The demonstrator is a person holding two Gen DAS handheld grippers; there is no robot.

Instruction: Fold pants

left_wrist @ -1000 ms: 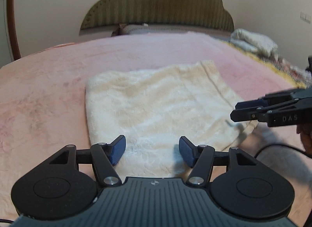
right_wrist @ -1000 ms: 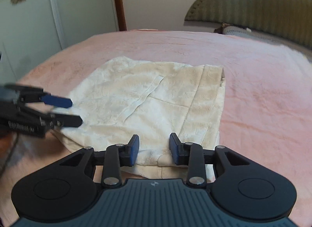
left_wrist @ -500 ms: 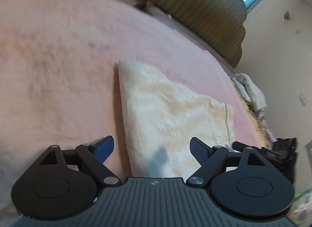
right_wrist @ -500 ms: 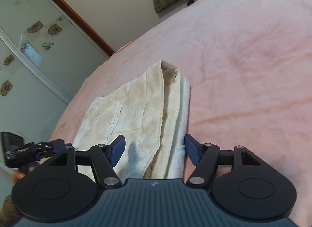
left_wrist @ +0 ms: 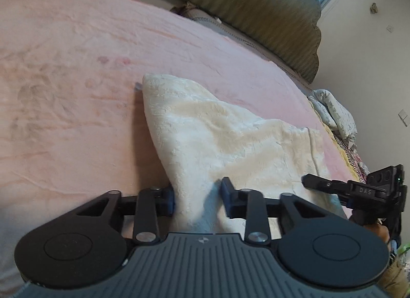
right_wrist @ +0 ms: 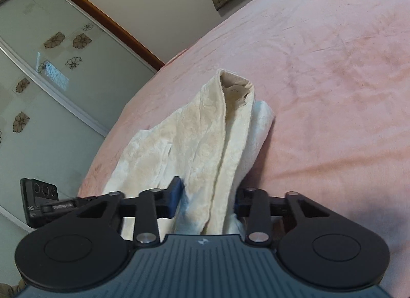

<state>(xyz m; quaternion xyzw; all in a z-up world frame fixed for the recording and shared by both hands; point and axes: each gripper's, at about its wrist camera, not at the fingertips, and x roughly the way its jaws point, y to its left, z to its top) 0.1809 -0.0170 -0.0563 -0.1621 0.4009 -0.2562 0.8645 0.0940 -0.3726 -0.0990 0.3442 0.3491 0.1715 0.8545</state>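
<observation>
Both grippers closing on cream pants [left_wrist: 230,134] lying on pink bedspread [left_wrist: 77,72]: left gripper [left_wrist: 197,196] pinches near-left edge, right gripper [right_wrist: 207,199] pinches bunched near-right edge, fabric between pads.

Pants [left_wrist: 230,144] lie on a bed [left_wrist: 77,93], the headboard [left_wrist: 256,11] behind. The left gripper [left_wrist: 197,198] and right gripper [right_wrist: 207,195] each straddle a near edge, closing; a wardrobe [right_wrist: 38,93] stands beside the bed.

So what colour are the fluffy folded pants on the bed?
Cream, off-white plush pants, lying on a pink blanket. The left wrist view shows them best.
</observation>
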